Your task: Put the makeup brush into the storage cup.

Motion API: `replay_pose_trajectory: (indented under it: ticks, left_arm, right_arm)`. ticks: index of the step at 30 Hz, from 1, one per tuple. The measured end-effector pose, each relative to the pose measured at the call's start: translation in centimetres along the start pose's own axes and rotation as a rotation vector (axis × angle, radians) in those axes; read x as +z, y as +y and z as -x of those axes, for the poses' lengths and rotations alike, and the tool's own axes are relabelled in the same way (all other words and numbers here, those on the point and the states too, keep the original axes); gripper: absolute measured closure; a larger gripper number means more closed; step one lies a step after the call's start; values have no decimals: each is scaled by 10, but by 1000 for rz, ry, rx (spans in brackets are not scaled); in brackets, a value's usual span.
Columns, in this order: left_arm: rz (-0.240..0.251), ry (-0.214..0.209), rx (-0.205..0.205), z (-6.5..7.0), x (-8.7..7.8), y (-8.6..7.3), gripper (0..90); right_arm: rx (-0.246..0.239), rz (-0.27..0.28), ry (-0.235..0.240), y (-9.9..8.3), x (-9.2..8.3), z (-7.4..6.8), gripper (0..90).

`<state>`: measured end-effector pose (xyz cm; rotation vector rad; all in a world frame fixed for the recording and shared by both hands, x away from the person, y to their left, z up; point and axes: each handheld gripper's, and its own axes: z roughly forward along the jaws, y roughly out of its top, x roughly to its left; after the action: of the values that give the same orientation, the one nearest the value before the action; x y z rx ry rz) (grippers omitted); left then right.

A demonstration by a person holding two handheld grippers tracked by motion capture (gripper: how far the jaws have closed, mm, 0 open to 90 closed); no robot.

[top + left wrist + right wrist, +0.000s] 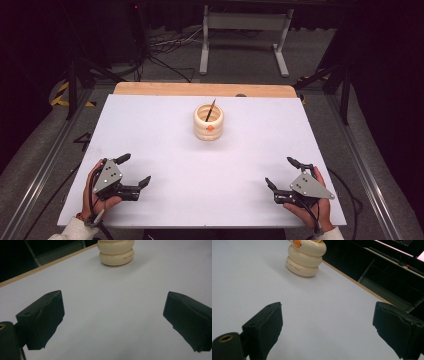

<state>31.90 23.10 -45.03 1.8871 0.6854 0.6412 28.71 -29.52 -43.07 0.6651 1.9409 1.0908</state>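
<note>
A cream ribbed holder [208, 122] stands on the white table top [165, 125], toward the back middle, with a dark pencil [210, 110] leaning in it and an orange spot on its front. The same holder [115, 252] appears far ahead in the left gripper view, and the holder [305, 258] with its orange piece [297, 243] in the right gripper view. My left gripper [135, 170] rests near the front left, open and empty. At the front right, my right gripper [280, 173] is open too, nothing between its jaws.
A wooden strip [205, 89] edges the table's far side. Beyond it stand a white metal frame [245, 37] and floor cables [165, 47]. Metal rails [45, 155] run along both sides of the table.
</note>
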Motion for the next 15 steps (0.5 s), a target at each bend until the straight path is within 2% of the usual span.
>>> replay_pose_trajectory:
  ticks: [15]
  left_arm:
    - [-6, 9, 26, 1, 1, 1, 45]
  right_arm:
    - [1, -1, 3, -1, 1, 0, 100]
